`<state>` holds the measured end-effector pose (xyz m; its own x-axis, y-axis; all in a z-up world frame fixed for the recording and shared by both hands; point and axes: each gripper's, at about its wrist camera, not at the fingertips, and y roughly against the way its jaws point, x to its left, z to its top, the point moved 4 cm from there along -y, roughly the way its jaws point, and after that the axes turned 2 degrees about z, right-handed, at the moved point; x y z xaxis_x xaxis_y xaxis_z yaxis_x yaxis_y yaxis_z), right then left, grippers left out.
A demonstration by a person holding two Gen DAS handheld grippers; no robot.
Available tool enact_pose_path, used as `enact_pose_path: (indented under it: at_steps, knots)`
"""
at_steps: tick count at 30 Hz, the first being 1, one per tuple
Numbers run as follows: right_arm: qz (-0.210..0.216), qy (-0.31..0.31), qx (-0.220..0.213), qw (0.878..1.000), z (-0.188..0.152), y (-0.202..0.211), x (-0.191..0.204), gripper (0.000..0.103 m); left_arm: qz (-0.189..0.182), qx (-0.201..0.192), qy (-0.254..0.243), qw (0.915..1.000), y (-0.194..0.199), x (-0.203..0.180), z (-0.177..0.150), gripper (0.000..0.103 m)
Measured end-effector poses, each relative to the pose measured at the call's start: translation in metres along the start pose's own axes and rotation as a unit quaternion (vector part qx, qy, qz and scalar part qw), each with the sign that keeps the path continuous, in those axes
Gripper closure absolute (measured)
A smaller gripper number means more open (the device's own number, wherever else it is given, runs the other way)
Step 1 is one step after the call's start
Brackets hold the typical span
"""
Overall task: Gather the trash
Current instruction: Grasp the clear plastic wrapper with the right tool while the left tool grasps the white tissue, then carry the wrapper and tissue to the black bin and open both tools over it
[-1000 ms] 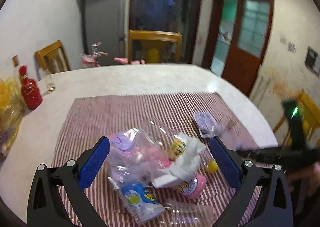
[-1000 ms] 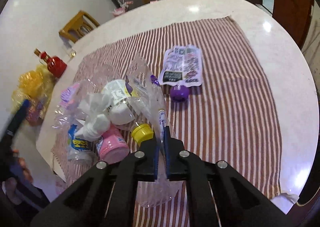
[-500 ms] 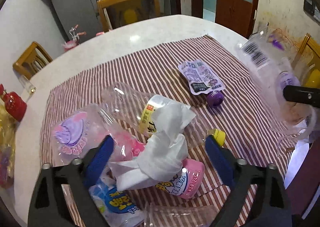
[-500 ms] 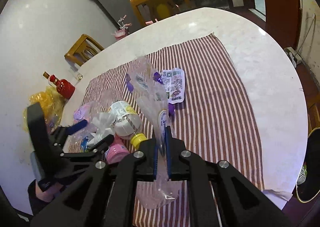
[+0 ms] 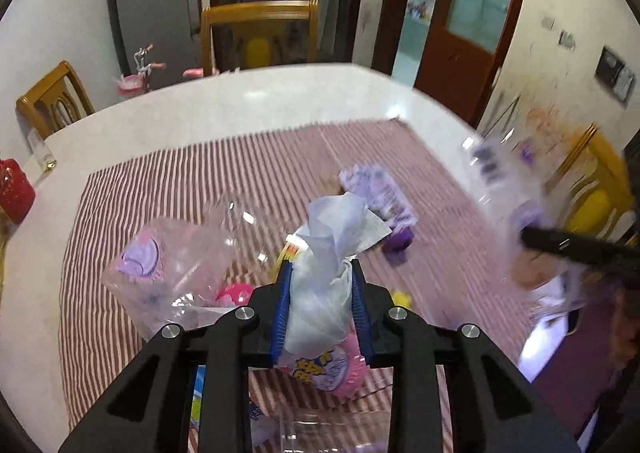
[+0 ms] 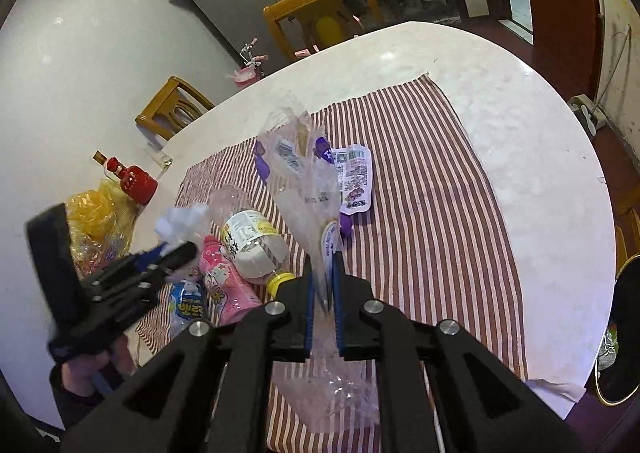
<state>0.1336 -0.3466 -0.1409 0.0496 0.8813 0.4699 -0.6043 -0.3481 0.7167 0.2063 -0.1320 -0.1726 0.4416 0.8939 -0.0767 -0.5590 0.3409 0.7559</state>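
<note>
Left wrist view: the left gripper (image 5: 320, 293) is clenched on a crumpled white tissue (image 5: 334, 253), whose loose end fans out above the blue pads. At 6 o'clock, under the tissue, lies a pink bottle (image 5: 332, 369). At 9 o'clock of the gripper a clear plastic wrapper (image 5: 168, 273) with a purple print rests on the striped cloth (image 5: 200, 181). At 1 o'clock a purple-capped drink pouch (image 5: 380, 197) lies flat on the cloth. At 3 o'clock, blurred, the right gripper (image 5: 576, 251) holds a clear bag (image 5: 504, 189) above the table edge.

Right wrist view: the right gripper (image 6: 323, 293) is clamped on that clear plastic bag (image 6: 304, 193), which stands up at 12 o'clock and hangs crumpled below the fingers. Just past it at 1 o'clock lies the drink pouch (image 6: 354, 181). At 10 o'clock a clear bottle with a yellow cap (image 6: 256, 245) lies touching the pink bottle (image 6: 224, 285), with a blue-labelled bottle (image 6: 186, 307) beside that. At 9 o'clock the left gripper (image 6: 168, 253) carries the tissue (image 6: 180, 219). A red bottle (image 6: 134, 179) stands on the white table (image 6: 520, 141) at 10 o'clock.
</note>
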Motion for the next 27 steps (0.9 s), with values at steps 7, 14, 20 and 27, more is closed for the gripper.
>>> enact_pose_path:
  at_steps: [7, 14, 20, 27]
  knots:
    - [0.007, 0.007, 0.003, 1.0, -0.001, -0.003, 0.005, 0.093, -0.02, -0.041, 0.0, 0.999, 0.031, -0.008, 0.011, 0.076]
    - [0.008, 0.003, -0.008, 1.0, 0.001, 0.007, -0.002, 0.093, -0.046, -0.057, -0.03, 0.9969, 0.039, -0.042, 0.022, 0.076]
    - [-0.012, -0.038, -0.048, 0.998, 0.003, 0.047, -0.052, 0.093, -0.083, -0.073, -0.079, 0.9907, 0.043, -0.096, 0.033, 0.076]
    - [-0.105, -0.154, -0.119, 0.975, -0.02, 0.128, -0.178, 0.093, -0.155, -0.089, -0.156, 0.9714, 0.044, -0.199, 0.047, 0.076]
